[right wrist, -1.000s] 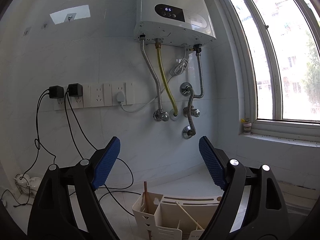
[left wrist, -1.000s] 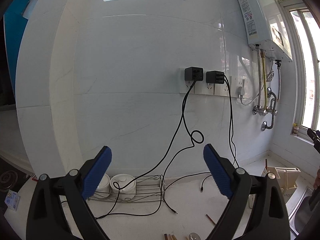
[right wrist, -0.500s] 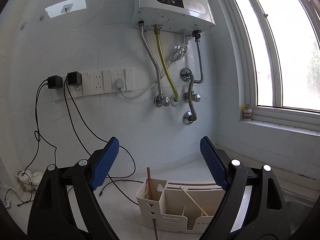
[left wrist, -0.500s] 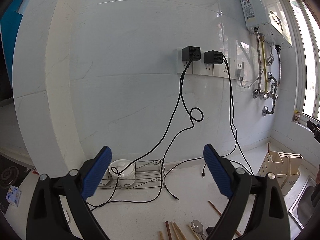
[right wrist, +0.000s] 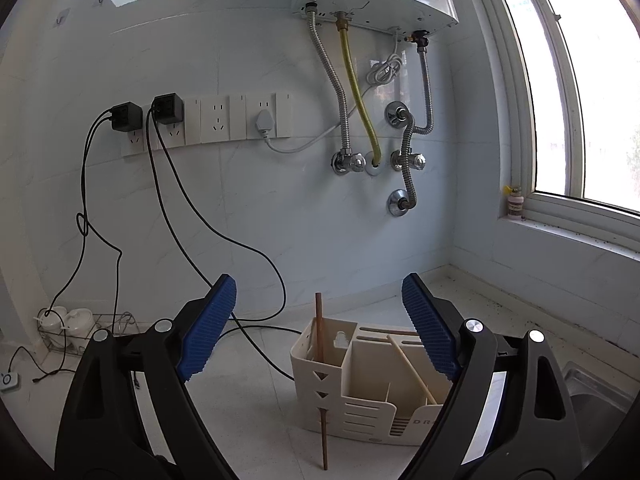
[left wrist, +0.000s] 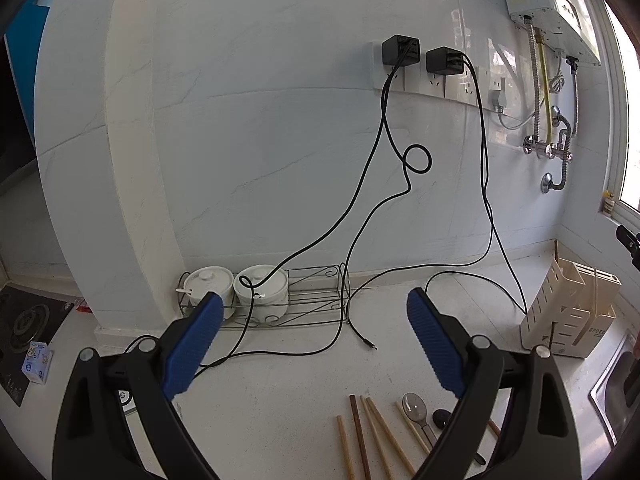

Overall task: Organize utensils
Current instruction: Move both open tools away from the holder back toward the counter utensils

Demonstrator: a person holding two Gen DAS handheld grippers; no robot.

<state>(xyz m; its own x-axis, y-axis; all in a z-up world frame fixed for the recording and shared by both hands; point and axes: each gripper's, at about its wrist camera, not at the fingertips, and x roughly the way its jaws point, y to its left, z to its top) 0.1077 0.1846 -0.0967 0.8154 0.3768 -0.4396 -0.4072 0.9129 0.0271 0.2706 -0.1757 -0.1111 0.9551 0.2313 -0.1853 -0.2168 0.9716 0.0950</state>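
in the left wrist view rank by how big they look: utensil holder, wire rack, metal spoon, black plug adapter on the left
1. wire rack
2. utensil holder, somewhat smaller
3. metal spoon and left black plug adapter: too alike to rank; the spoon is nearer and partly hidden.

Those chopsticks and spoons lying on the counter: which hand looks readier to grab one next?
Probably the left. Its open gripper points at the chopsticks and spoon just below it, while the right gripper, also open, faces the holder.

Wooden chopsticks (left wrist: 374, 436) and spoons (left wrist: 416, 410) lie on the counter; cream holder (right wrist: 360, 380) stands upright.
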